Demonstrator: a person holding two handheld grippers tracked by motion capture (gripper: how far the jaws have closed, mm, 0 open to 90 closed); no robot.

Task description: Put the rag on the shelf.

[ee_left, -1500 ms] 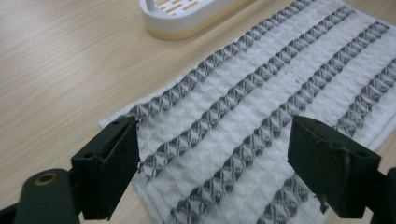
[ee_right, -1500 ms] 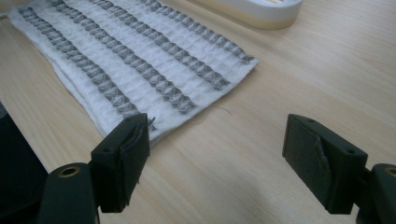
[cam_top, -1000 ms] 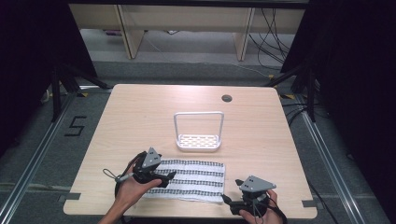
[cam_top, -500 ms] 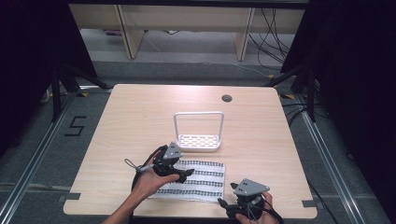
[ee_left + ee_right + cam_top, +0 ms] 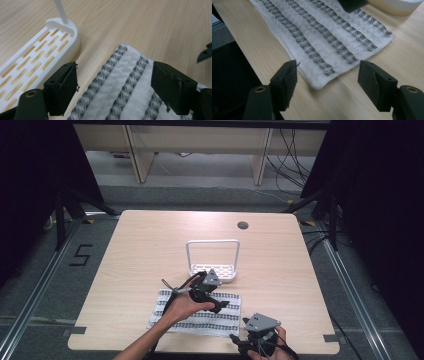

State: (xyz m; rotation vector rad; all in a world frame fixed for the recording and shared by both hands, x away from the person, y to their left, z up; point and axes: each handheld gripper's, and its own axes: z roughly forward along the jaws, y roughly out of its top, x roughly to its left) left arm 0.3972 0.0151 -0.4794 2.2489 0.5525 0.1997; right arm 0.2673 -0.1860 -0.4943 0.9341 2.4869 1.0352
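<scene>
The striped cloth (image 5: 200, 312) lies flat at the desk's (image 5: 150, 250) near edge, long axis running nine to three, stripes along it. The left tool (image 5: 220, 306) hovers over its far right corner, jaws apart but just closing in, cloth between them ungripped. The right tool (image 5: 245, 346) waits at five o'clock by the near corner, jaws likewise narrowing on nothing. The risk — pinching one layer crookedly, dragging the cloth into the white rack (image 5: 212, 265) at twelve.

table (image 5: 150, 245) | wooden | bears: striped cloth (image 5: 200, 317), white rack (image 5: 212, 265)
</scene>
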